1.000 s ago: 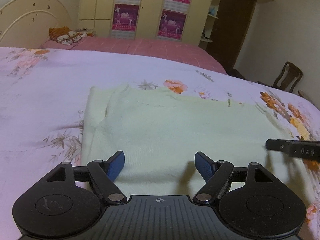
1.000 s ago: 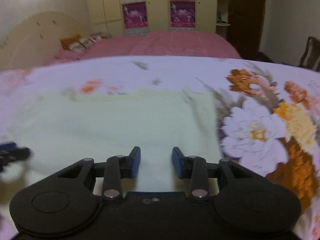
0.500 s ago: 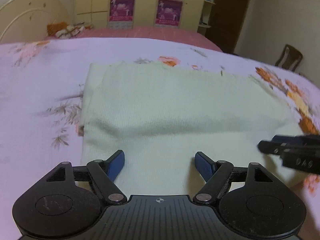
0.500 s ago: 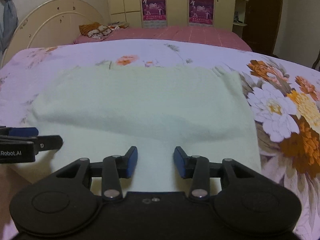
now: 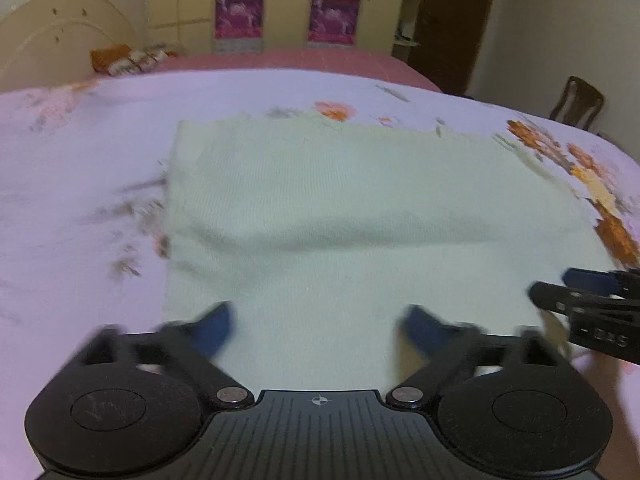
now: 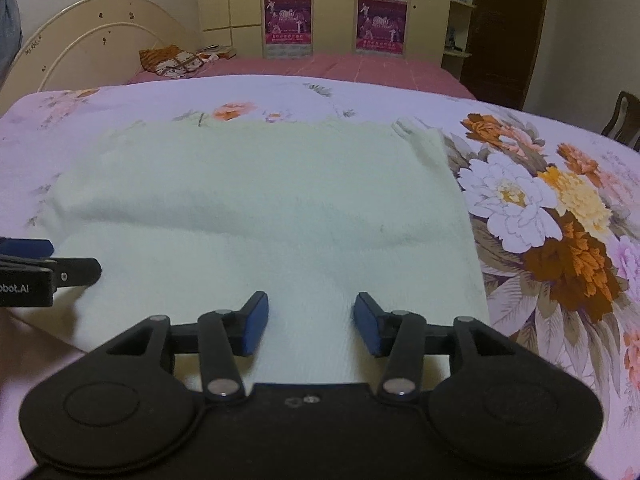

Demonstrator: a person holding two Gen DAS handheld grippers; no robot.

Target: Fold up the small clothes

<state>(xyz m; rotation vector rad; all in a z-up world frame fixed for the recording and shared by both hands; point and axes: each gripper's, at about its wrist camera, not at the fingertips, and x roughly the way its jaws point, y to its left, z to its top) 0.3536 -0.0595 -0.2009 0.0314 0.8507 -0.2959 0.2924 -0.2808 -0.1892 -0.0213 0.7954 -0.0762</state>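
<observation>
Both grippers have spread since a second ago — our left gripper and right gripper are opening, nothing between them. We see the pale garment on the bedspread folded once — further folds remain, we judge.

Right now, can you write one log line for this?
left gripper: opening, nothing held | right gripper: opening, nothing held | pale garment: folded, flat on floral bedsheet

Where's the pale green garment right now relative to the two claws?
The pale green garment lies flat on the floral bedspread, filling the middle of both wrist views, just ahead of the left claw and right claw, both opening over its near edge.
</observation>
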